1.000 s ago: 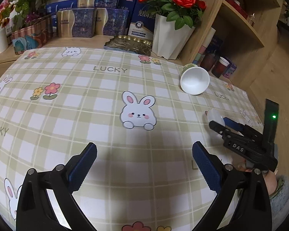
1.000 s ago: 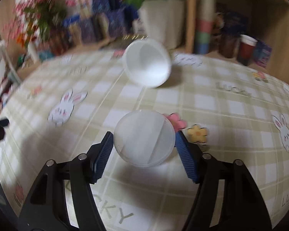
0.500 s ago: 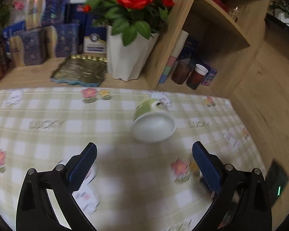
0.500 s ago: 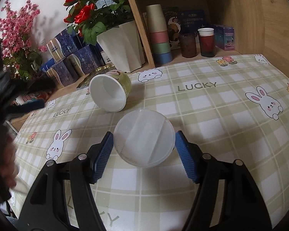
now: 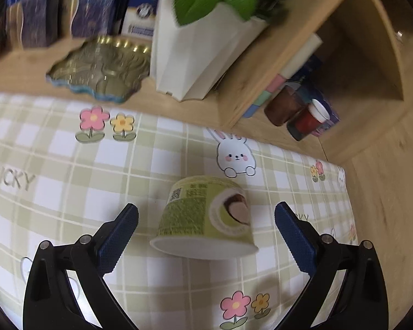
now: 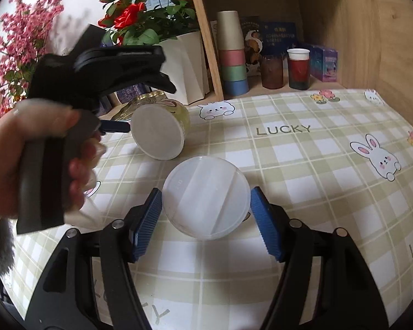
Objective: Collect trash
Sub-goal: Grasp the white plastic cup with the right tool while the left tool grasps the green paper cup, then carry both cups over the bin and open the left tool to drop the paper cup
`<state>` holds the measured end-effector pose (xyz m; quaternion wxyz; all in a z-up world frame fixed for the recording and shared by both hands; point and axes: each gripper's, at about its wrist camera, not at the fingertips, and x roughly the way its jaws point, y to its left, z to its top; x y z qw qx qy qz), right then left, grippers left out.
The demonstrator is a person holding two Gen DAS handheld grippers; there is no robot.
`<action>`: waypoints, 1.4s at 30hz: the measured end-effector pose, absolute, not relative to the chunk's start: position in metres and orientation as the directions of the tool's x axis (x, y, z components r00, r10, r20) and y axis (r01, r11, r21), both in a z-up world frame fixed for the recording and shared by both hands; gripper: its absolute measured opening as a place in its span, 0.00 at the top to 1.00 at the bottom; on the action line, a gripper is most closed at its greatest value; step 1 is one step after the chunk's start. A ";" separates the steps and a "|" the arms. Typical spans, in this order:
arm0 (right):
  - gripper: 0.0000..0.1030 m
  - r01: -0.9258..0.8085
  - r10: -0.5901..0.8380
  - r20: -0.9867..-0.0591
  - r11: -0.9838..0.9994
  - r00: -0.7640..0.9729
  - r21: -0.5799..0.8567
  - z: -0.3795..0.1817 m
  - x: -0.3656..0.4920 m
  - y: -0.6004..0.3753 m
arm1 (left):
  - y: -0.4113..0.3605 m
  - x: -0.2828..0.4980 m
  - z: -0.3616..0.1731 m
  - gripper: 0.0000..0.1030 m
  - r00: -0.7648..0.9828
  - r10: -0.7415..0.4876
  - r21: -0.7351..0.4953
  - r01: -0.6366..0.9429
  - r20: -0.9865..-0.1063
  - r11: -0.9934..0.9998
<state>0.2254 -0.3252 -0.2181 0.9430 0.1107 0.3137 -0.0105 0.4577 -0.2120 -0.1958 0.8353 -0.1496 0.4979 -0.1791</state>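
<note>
One green paper cup (image 5: 206,220) tipped on its side between spread left gripper (image 5: 206,236) pads, untouched, one translucent lid (image 6: 206,198) clamped by right gripper (image 6: 206,217)

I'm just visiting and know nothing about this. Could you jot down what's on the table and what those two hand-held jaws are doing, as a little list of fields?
Surface: checked green-and-white tablecloth printed with rabbits and flowers
Trash item 1: green paper cup lying on its side
Trash item 2: round translucent plastic lid
Left gripper: jaws open, either side of the cup, not touching it
Right gripper: jaws closed on the lid's edges
Person: left hand gripping the left tool's handle
Background: white planter of red roses, stacked cups on a wooden shelf
</note>
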 end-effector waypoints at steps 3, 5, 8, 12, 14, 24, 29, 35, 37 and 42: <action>0.35 0.077 0.048 -0.594 0.980 0.803 0.183 -0.217 0.226 -0.321 | -0.217 0.463 -0.211 0.11 0.346 -0.499 -0.479 0.147 -0.795 0.865; 0.35 0.071 0.052 -0.595 0.981 0.802 0.182 -0.217 0.227 -0.321 | -0.217 0.462 -0.215 0.23 0.322 -0.516 -0.493 0.158 -0.793 0.856; 0.35 0.071 0.058 -0.597 0.979 0.800 0.190 -0.218 0.228 -0.323 | -0.213 0.456 -0.210 0.25 0.340 -0.508 -0.471 0.190 -0.791 0.861; 0.35 0.069 0.065 -0.591 0.977 0.804 0.201 -0.217 0.226 -0.324 | -0.198 0.437 -0.192 0.26 0.385 -0.488 -0.420 0.253 -0.783 0.872; 0.35 0.069 0.064 -0.591 0.977 0.804 0.201 -0.217 0.226 -0.324 | -0.188 0.426 -0.183 0.26 0.409 -0.469 -0.383 0.277 -0.783 0.881; 0.35 0.042 0.070 -0.609 0.985 0.790 0.168 -0.208 0.219 -0.314 | -0.114 0.347 -0.152 0.27 0.423 -0.463 -0.370 0.285 -0.779 0.884; 0.35 0.023 0.096 -0.583 0.981 0.807 0.192 -0.186 0.190 -0.300 | -0.082 0.299 -0.135 0.27 0.445 -0.475 -0.390 0.272 -0.760 0.880; 0.35 -0.015 0.116 -0.572 0.984 0.812 0.179 -0.167 0.149 -0.275 | -0.053 0.243 -0.113 0.27 0.479 -0.501 -0.419 0.274 -0.721 0.866; 0.35 -0.023 0.121 -0.575 0.985 0.809 0.173 -0.163 0.137 -0.268 | -0.048 0.226 -0.110 0.27 0.478 -0.509 -0.431 0.272 -0.716 0.861; 0.35 -0.047 0.137 -0.577 0.985 0.806 0.168 -0.154 0.101 -0.252 | -0.031 0.183 -0.109 0.27 0.471 -0.526 -0.454 0.267 -0.708 0.850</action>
